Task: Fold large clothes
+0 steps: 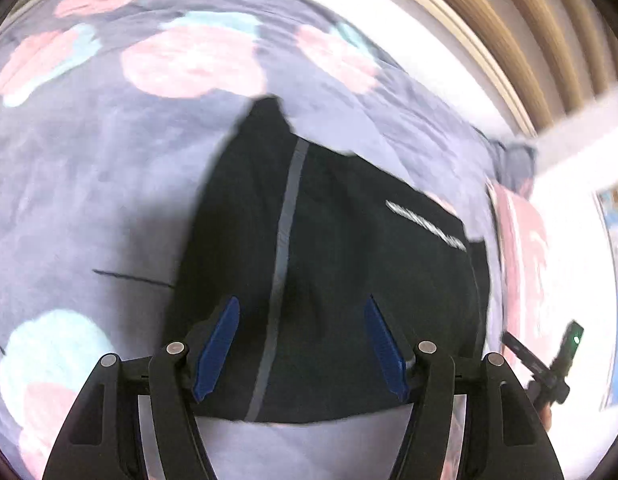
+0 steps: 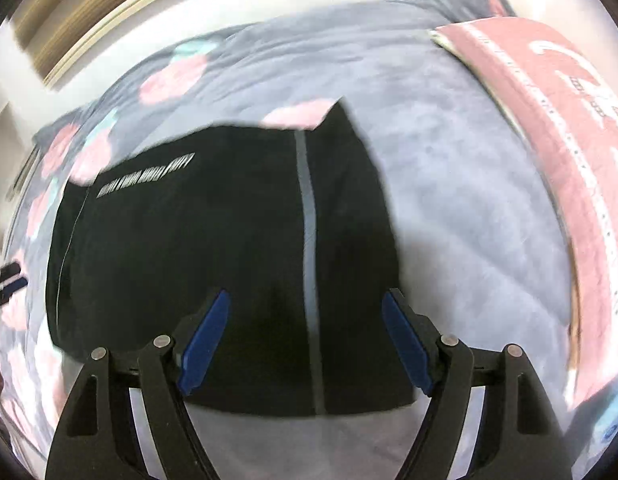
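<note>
**Thick fold, easy to half-grab**

My left hand-held gripper point(image 1: 301, 344) and right hand-held gripper point(image 2: 305, 340) hover spread and empty over the near hem of the black garment point(image 1: 341, 272), which lies folded on the bed point(image 1: 89, 200). I might pinch only the top layer and undo it.

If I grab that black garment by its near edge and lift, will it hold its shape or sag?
Likely to sag: the black garment lies flat and limp on the floral blanket, following its soft surface. A single pinch would probably let the folded layers slide apart. It looks light, so both open tongs, left tongs and right tongs, gripping apart along the edge should carry it better.
</note>
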Motion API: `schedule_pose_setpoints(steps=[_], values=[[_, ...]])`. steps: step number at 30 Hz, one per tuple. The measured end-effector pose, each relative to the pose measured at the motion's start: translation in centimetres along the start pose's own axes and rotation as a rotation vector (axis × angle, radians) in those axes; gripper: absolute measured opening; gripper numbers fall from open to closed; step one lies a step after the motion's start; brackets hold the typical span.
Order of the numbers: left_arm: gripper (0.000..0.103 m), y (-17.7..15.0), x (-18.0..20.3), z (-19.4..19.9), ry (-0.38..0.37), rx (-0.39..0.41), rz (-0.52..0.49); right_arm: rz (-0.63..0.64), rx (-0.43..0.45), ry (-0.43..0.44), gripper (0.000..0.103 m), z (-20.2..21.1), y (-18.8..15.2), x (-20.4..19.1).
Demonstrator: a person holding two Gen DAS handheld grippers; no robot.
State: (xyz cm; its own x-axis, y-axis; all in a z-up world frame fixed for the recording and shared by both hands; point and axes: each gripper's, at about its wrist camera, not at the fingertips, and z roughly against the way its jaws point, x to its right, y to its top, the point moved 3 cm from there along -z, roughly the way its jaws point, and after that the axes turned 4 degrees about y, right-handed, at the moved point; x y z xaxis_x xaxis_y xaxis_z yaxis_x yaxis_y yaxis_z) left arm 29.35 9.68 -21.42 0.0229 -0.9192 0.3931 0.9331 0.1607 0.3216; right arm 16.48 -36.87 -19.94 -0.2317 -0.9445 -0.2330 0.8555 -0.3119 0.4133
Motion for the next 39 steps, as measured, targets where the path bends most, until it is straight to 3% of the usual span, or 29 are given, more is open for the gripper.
schedule_pose_setpoints(steps=[3,6,11,15,20,24,29,30,31,33,35,37,38,39], values=[[0.066,1.8,-2.1,-0.5,0.012,0.007,0.009,-0.010,-0.001,-0.003,0.080,-1.0,2.6,1.8],[0.066,4.1,-3.2,-3.1,-0.042,-0.031,0.032,-0.024,-0.027,0.011,0.080,-3.1,4.4,3.2],[0.066,6.1,-4.6,-7.9,-0.070,-0.071,0.029,-0.065,-0.105,0.095,0.080,-7.5,5.1,4.9],[0.067,6.4,-5.5,-11.2,-0.165,-0.131,0.052,-0.075,-0.182,0.185,0.080,-10.7,4.6,5.8],[0.068,6.0,-6.0,-14.9,-0.222,-0.217,0.071,-0.091,-0.221,0.271,0.080,-13.4,4.9,6.3],[0.075,5.9,-6.1,-16.3,-0.257,-0.211,0.098,-0.157,-0.247,0.340,0.084,-15.6,5.0,6.9],[0.075,5.7,-6.2,-16.6,-0.288,-0.202,0.107,-0.202,-0.255,0.402,0.088,-16.8,4.4,7.3],[0.072,5.6,-6.1,-16.4,-0.278,-0.201,0.104,-0.188,-0.251,0.414,0.078,-16.5,4.4,7.1],[0.066,5.6,-5.7,-15.8,-0.266,-0.191,0.090,-0.180,-0.245,0.460,0.055,-16.0,4.3,6.6],[0.053,5.6,-4.4,-14.7,-0.231,-0.162,0.019,-0.151,-0.235,0.450,0.049,-15.3,4.4,6.0],[0.049,5.5,-3.8,-14.1,-0.239,-0.147,-0.015,-0.105,-0.237,0.422,0.049,-15.1,4.3,5.4],[0.049,5.5,-4.2,-14.3,-0.269,-0.163,0.014,-0.126,-0.260,0.441,0.054,-15.8,4.2,5.4],[0.050,5.6,-4.7,-14.8,-0.293,-0.184,0.055,-0.152,-0.277,0.454,0.058,-16.4,4.2,5.6],[0.054,5.6,-5.1,-15.4,-0.313,-0.199,0.093,-0.183,-0.302,0.462,0.069,-17.2,4.0,6.0]])
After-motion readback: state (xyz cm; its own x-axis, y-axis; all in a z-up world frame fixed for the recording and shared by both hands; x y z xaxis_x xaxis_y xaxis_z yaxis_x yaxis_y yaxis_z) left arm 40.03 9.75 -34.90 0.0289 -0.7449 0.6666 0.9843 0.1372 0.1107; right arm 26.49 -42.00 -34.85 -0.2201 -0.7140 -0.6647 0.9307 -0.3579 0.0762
